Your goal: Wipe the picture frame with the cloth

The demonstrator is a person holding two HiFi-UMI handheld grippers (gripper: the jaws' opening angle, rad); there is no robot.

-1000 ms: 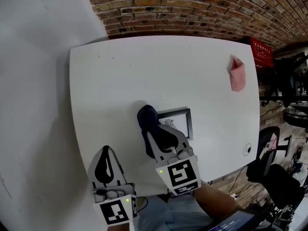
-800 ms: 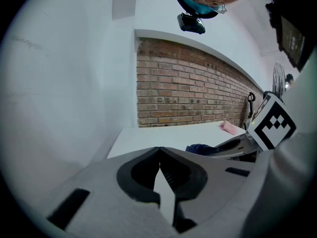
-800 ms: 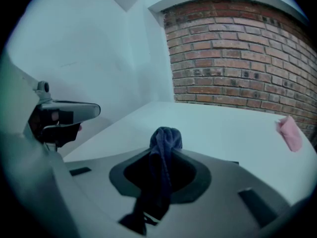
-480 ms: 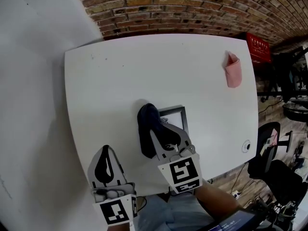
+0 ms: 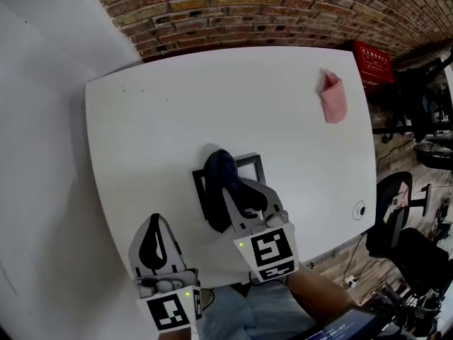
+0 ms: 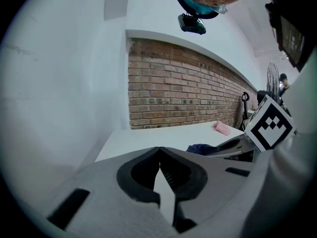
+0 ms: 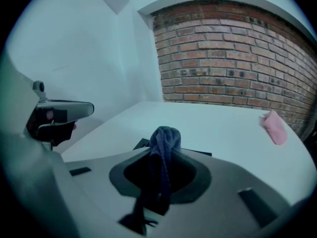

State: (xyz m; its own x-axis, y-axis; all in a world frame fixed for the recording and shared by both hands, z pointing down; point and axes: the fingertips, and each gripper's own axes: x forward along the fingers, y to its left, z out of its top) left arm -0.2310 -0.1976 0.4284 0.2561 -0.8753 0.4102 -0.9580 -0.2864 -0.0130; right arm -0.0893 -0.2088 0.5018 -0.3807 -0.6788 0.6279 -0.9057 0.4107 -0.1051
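Note:
A black picture frame (image 5: 205,190) lies flat near the front edge of the white table (image 5: 212,105). My right gripper (image 5: 225,184) is shut on a dark blue cloth (image 5: 220,167), and the cloth rests on the frame's middle. The right gripper view shows the same cloth (image 7: 163,145) bunched between the jaws, with the frame's edge (image 7: 140,144) just behind it. My left gripper (image 5: 157,222) is shut and holds nothing. It hangs off the table's front edge, left of the frame. The left gripper view shows its tips (image 6: 159,151) pressed together.
A pink folded cloth (image 5: 331,96) lies at the table's far right corner. A brick wall (image 5: 283,13) runs behind the table and a white wall stands at its left. Office chairs (image 5: 396,232) and a red box (image 5: 374,61) stand to the right.
The right gripper has slid the cloth from the frame's left edge rightward onto its middle, so the frame's left side now shows. The left gripper has stayed in place.

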